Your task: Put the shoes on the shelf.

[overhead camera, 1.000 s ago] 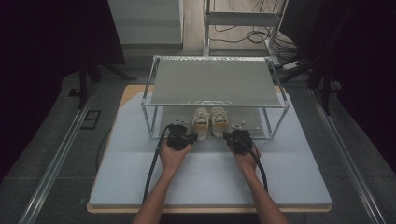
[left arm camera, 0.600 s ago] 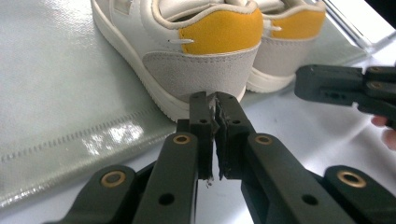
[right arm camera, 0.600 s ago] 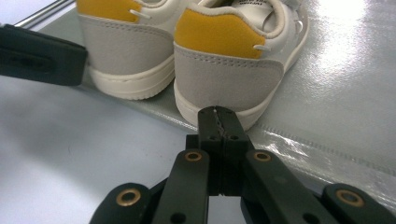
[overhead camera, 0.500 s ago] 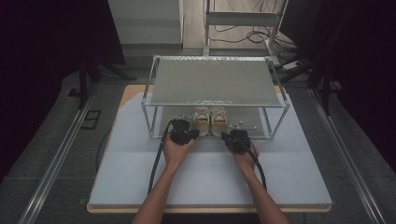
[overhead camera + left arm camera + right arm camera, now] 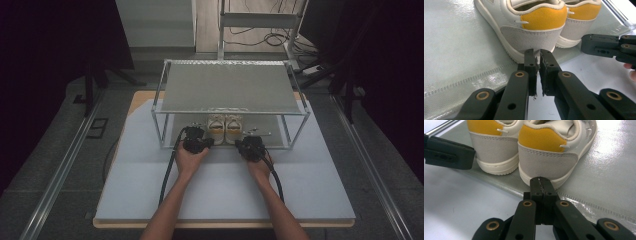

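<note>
A pair of white shoes with yellow heel patches stands on the lower shelf of a metal rack, heels toward me: the left shoe and the right shoe. My left gripper is shut with nothing in it, its tips just short of the left shoe's heel. My right gripper is shut and holds nothing, its tips close to the right shoe's heel. Each gripper view also catches the other gripper off to the side.
The rack's grey top shelf overhangs the shoes, with thin metal posts at the corners. The shoes rest on a shiny grey shelf mat. The rack stands on a white board on the table.
Both grippers have edged slightly inward and forward toward the shoes' heels. The shoes have not moved.
</note>
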### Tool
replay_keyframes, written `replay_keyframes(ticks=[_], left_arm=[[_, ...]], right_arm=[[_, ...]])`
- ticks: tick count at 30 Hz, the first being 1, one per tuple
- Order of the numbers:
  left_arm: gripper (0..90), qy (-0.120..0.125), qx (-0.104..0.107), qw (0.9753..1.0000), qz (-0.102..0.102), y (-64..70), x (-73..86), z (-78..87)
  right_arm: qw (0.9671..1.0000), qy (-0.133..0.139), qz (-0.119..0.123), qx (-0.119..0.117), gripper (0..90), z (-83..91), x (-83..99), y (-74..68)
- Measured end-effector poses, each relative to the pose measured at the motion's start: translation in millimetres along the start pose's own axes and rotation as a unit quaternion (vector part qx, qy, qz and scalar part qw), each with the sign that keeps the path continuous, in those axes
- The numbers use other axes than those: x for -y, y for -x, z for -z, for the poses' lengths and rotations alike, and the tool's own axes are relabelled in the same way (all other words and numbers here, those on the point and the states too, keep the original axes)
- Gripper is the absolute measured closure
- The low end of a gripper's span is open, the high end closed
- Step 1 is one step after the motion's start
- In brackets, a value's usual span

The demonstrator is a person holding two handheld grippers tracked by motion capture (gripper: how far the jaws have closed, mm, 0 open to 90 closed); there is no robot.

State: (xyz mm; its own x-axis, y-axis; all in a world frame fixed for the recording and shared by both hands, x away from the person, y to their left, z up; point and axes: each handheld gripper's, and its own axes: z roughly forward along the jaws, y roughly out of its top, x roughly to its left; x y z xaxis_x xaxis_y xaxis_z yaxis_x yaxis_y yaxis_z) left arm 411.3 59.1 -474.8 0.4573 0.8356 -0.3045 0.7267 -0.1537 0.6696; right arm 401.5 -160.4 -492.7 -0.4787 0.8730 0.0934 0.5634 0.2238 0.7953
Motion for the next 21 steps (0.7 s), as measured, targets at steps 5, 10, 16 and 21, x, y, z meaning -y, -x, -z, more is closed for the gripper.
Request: replay_keyframes(ticks=[5,10,16,21], left_arm=[[74.7,0.024,-0.002,0.9993,-0.027,-0.3,0.6,7.8],[62.6,0.039,-0.004,0.9991,-0.013,4.7,9.3,25.3],[54.3,0.051,-0.008,0.9986,-0.01,7.0,30.7,47.4],[51.5,0.061,-0.007,0.998,-0.015,6.9,50.6,64.6]], right_arm=[[1.0,0.007,0.002,-0.004,87.7,7.6,1.9,0.4],[0.9996,0.023,0.012,-0.011,79.6,27.2,5.6,0.7],[0.9988,0.031,0.031,-0.021,67.2,48.1,12.7,-1.2],[0.9982,0.035,0.036,-0.034,60.6,61.7,21.9,-3.1]])
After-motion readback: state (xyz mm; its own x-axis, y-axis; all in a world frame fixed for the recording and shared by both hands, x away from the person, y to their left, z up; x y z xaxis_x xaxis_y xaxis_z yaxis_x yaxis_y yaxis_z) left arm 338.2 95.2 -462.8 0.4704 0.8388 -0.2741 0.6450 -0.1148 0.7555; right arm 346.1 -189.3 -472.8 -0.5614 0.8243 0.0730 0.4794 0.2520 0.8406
